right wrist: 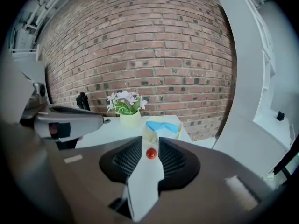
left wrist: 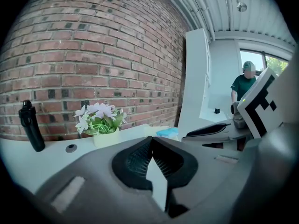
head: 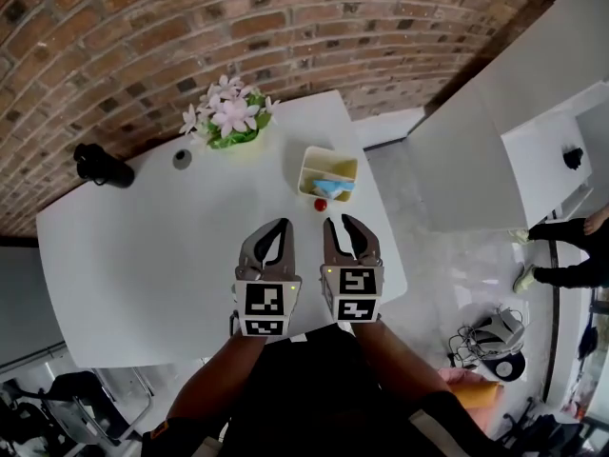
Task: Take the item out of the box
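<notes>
A pale yellow box [head: 314,163] stands on the white table [head: 143,255] with a blue item [head: 335,187] lying in it. A small red ball [head: 321,205] rests on the table just in front of the box. My right gripper [head: 339,222] is open, a short way short of the ball. In the right gripper view the ball [right wrist: 151,153] shows in the gap of that gripper [right wrist: 150,141], untouched by the pads, with the box [right wrist: 180,128] and blue item [right wrist: 162,126] beyond. My left gripper [head: 284,225] hovers beside it, shut and empty [left wrist: 150,140].
A potted white flower [head: 231,120] stands at the table's far edge, a black bottle [head: 103,166] at the far left, a round grommet [head: 182,159] between them. White cabinets [head: 514,131] rise to the right. A person [left wrist: 245,85] stands by the window.
</notes>
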